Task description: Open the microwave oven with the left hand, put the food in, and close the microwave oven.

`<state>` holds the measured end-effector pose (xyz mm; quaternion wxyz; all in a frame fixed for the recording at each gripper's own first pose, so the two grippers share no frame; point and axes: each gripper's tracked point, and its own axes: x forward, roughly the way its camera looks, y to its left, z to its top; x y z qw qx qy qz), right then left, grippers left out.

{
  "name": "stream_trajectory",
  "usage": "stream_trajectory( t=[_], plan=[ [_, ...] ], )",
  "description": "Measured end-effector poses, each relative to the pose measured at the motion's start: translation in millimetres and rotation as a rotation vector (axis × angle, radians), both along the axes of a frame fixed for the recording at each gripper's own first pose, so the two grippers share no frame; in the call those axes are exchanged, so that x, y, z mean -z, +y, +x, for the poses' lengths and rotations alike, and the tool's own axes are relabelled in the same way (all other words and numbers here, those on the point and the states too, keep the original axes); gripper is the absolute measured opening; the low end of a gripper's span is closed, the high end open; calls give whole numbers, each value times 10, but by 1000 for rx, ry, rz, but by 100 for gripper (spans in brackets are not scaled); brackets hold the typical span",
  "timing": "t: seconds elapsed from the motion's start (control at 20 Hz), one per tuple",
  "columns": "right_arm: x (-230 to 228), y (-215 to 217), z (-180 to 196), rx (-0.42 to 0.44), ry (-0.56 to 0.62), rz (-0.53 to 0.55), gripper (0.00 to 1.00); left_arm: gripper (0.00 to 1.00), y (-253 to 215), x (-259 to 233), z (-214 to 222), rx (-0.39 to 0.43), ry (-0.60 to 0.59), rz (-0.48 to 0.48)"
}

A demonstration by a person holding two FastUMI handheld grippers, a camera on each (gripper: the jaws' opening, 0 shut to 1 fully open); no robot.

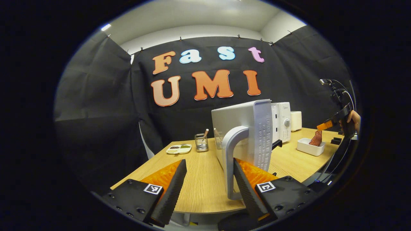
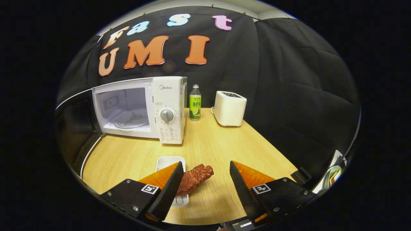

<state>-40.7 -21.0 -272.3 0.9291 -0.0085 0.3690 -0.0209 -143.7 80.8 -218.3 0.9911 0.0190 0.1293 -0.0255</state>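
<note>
On your counter (image 2: 224, 144) you have a green bottle (image 2: 195, 104) just beside a white toaster (image 2: 229, 109), plus a wire holder (image 1: 201, 142) near a small dish (image 1: 179, 148).

One microwave (image 2: 138, 107), one toaster (image 2: 229, 108), one green bottle (image 2: 195, 106), one white tray (image 2: 168, 163) — one piece of meat (image 2: 194, 178), one wire cup (image 1: 201, 142)

Black cloth walls (image 1: 96, 106) surround a light wooden table (image 2: 224, 144).
</note>
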Motion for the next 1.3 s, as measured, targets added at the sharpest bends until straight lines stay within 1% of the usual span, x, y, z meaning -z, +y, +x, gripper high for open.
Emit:
stream_trajectory(
  t=[0.05,0.1,0.2,0.25,0.3,0.35,0.45,0.55,0.6,0.65,0.7,0.75,0.8,0.85,0.9,0.95,1.05,1.1,1.15,1.25,1.3],
  plan=[
    [70,-8,-8,8,22,17,86,91,33,4,-8,-9,0,-11],
    [155,0,1,11,40,35,85,82,47,7,-7,-14,3,-21],
    [293,36,-8,8,87,64,81,82,49,18,-30,-10,4,-7],
    [308,79,13,4,92,96,76,91,69,8,-32,-11,3,5],
    [340,133,23,-1,107,129,75,91,77,13,-31,-7,7,6],
    [373,162,15,-8,137,164,70,91,71,13,-27,-3,5,-1],
    [409,206,41,-7,179,239,64,91,90,18,-35,-2,3,-10],
    [444,222,38,17,220,316,60,91,115,21,-33,-8,0,-18],
    [445,226,37,34,227,353,59,91,119,24,-37,-9,0,-21],
    [457,240,44,50,233,390,54,91,118,21,-41,-11,-3,-24],
    [481,267,21,69,240,435,53,91,115,24,-40,-10,-3,-28],
    [484,278,21,99,242,485,48,91,110,28,-42,-9,-5,-31],
    [492,279,23,132,246,538,46,91,111,29,-35,-8,-4,-31],
    [486,291,21,148,250,573,40,91,113,25,-33,-7,-5,-32],
    [473,305,14,159,248,611,37,91,111,32,-33,-6,-4,-31],
    [457,317,33,173,243,636,30,91,114,24,-40,-6,-5,-32],
    [422,351,55,180,229,682,20,91,112,20,-44,-6,-6,-34],
    [388,374,65,183,222,697,18,91,110,12,-48,-6,-6,-35],
    [360,394,81,183,208,701,15,91,110,10,-53,-6,-7,-36],
    [294,377,114,168,169,672,12,91,93,7,-63,-5,-8,-36],
    [246,381,120,153,147,658,12,82,92,10,-66,-3,-7,-36]
  ],
)
